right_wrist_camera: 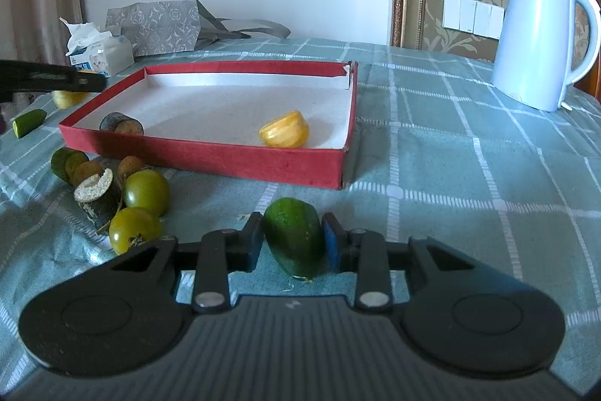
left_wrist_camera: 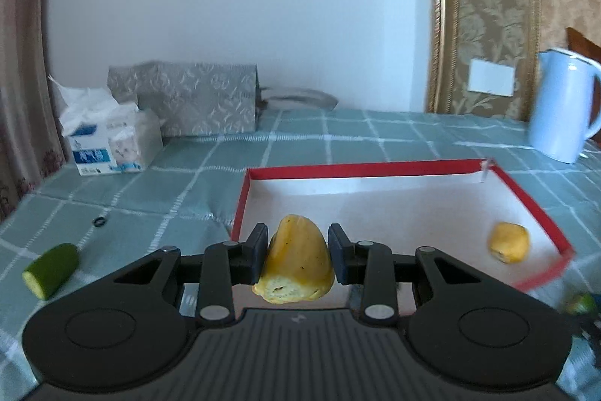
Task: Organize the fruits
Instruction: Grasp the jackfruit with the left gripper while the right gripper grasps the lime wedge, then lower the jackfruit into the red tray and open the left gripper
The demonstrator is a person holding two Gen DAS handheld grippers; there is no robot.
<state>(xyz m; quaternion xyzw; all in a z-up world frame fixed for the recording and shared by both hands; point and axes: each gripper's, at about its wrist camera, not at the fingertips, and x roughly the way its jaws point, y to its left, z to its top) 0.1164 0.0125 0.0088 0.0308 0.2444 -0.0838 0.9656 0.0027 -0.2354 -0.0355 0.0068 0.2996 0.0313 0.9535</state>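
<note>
Step in hand, by my reading: carrying pieces to the red box [right_wrist_camera: 210, 159], both grippers loaded. Left gripper [left_wrist_camera: 296, 252] has its jaws closed about halfway onto a yellow fruit piece [left_wrist_camera: 295, 260], pads touching both flanks; the piece is wedge-shaped, smooth-skinned with dark specks, its pale cut face toward the camera. It sits at the box's near left corner, seemingly held above the white floor. Another yellow piece [right_wrist_camera: 284, 130] lies inside the box toward its right wall. Right gripper [right_wrist_camera: 291, 241] has its jaws pressed to both sides of a green fruit [right_wrist_camera: 295, 239], glossy and tapered, low over the checked cloth [right_wrist_camera: 450, 175] just in front of the box; whether lifted, cannot tell. Next move likely calls for releasing the yellow piece inside the box, then raising the green one over the near wall. Loose green tomatoes [right_wrist_camera: 144, 192] and cut pieces wait at near left.
</note>
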